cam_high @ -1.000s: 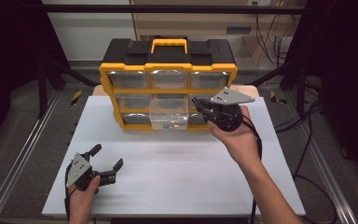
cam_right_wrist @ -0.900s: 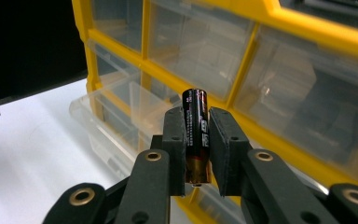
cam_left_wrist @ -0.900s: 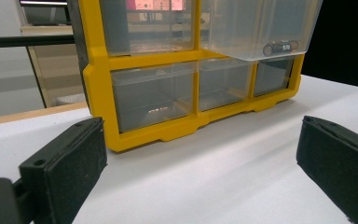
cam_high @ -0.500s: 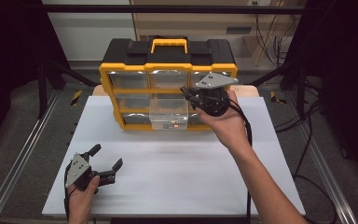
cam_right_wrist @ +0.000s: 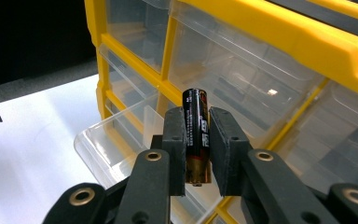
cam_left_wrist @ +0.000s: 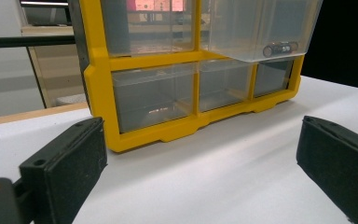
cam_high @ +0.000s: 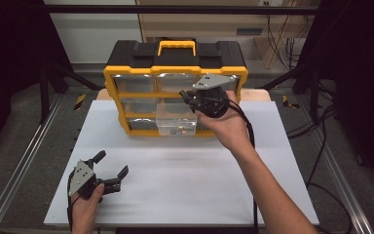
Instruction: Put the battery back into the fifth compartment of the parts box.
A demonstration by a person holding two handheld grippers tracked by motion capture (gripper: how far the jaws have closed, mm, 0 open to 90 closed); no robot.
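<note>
At the lower left of the high view the left gripper (cam_high: pixel 108 171) rests on the white counter (cam_high: pixel 185 185) with fingers wide, while right of centre the right gripper (cam_high: pixel 187 97) pinches a battery (cam_right_wrist: pixel 197 135) above the organizer's (cam_high: pixel 126 73) pulled-out clear drawer (cam_high: pixel 175 119).

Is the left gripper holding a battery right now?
No: the left gripper rests open on the white table, nothing between its jaws, while the right gripper clamps the battery.
</note>
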